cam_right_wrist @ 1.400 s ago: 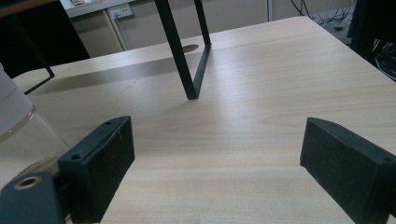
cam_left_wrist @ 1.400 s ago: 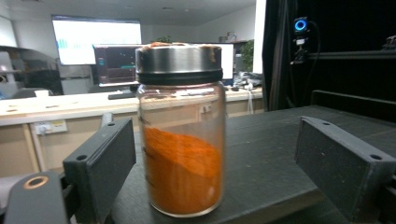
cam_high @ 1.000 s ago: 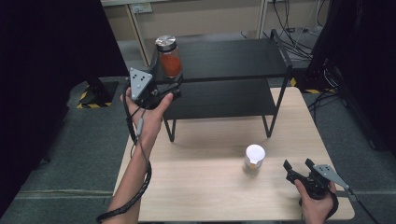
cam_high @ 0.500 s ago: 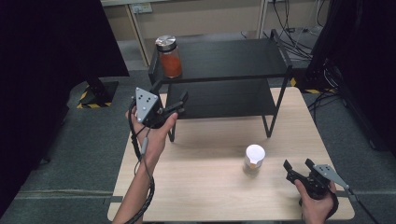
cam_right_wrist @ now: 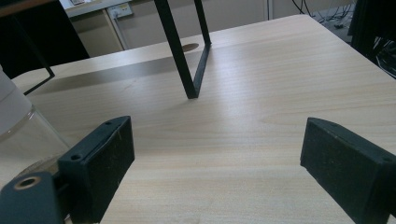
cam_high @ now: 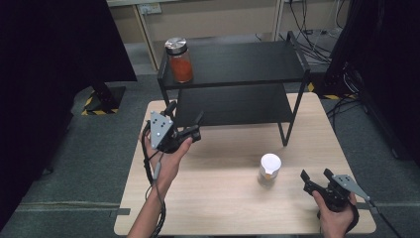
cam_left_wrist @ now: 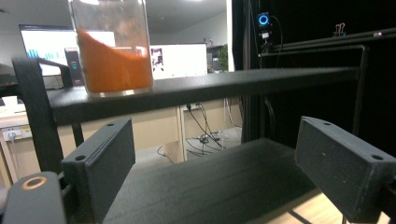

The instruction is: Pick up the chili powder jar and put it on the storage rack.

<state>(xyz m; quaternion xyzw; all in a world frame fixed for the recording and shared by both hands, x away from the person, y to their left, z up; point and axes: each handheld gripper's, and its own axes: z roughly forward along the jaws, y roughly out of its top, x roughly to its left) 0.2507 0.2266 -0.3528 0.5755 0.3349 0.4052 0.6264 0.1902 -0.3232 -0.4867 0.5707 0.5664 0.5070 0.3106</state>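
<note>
A glass jar of orange powder (cam_high: 179, 62) with a metal lid stands at the left end of the black rack's top shelf (cam_high: 247, 62). My left gripper (cam_high: 185, 115) hovers open and empty in front of the lower shelf (cam_high: 233, 104), below the jar. In the left gripper view the jar (cam_left_wrist: 112, 51) stands above the open jaws of my left gripper (cam_left_wrist: 217, 135). A small white-lidded jar (cam_high: 270, 168) stands on the table. To its right my right gripper (cam_high: 316, 176) rests open near the front edge. The right gripper view shows this gripper (cam_right_wrist: 215, 130) empty, the small jar (cam_right_wrist: 18, 126) at its left.
The wooden table (cam_high: 218, 208) carries the two-level rack at its back half. A rack leg (cam_right_wrist: 187, 60) stands ahead of the right gripper. Dark screens flank the table, with cables on the floor at the back right (cam_high: 322, 29).
The left hand has come down and toward the near side, from beside the orange jar on the top shelf to the level of the lower shelf. The right hand has stayed put.
</note>
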